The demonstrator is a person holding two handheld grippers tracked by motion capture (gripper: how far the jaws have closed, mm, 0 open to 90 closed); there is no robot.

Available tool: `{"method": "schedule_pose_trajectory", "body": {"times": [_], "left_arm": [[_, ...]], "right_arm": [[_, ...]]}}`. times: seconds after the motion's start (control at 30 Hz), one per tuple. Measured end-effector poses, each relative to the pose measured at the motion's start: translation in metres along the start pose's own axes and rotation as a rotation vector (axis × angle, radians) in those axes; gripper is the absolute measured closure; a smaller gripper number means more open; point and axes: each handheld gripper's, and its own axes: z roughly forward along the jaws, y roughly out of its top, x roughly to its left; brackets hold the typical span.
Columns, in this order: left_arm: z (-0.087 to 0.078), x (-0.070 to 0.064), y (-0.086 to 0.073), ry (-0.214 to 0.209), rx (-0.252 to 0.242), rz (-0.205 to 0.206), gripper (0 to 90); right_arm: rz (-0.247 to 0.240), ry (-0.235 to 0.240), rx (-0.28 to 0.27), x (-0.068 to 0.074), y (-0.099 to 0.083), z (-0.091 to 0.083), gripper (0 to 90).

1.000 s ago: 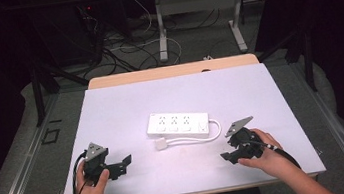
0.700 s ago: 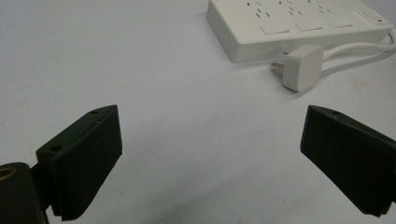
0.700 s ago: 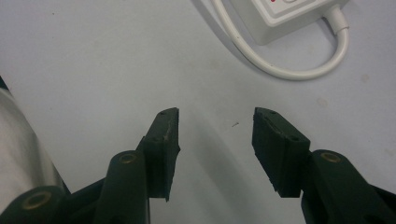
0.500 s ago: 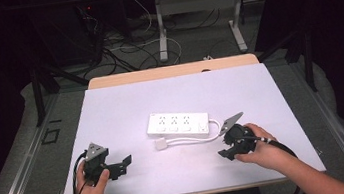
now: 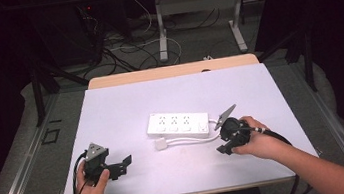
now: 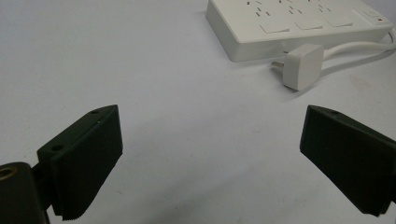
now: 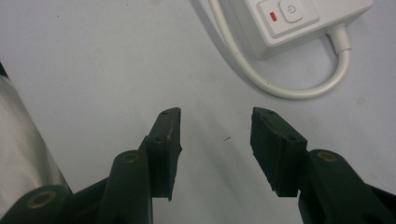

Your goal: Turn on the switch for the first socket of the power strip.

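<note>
Glossy white plastic power strip [image 5: 177,125], matt tabletop [image 5: 126,108]

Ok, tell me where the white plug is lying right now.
In the high view the white plug lies on the table just in front of the power strip's left end, between the left gripper and right gripper.

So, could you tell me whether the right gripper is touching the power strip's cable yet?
Apart. In the right gripper view, the right gripper has its jaws open over bare table, and the white cable loops beyond the jaw tips with table visible between.
</note>
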Motion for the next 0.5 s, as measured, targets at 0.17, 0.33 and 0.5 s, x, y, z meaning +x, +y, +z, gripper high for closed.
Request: {"method": "schedule_pose_trajectory", "body": {"times": [0.17, 0.33, 0.5], "left_arm": [[0.0, 0.0, 0.0, -0.004, 0.008, -0.001, 5.7], [0.0, 0.0, 0.0, -0.006, 0.008, 0.0, 5.7], [0.001, 0.0, 0.0, -0.005, 0.009, 0.0, 5.8]], "right_arm": [[0.016, -0.002, 0.01, -0.002, 0.006, 0.0, 50.3], [0.061, -0.012, 0.022, -0.003, 0.012, -0.002, 49.8], [0.086, -0.001, 0.013, -0.007, 0.019, -0.003, 50.1]]}}
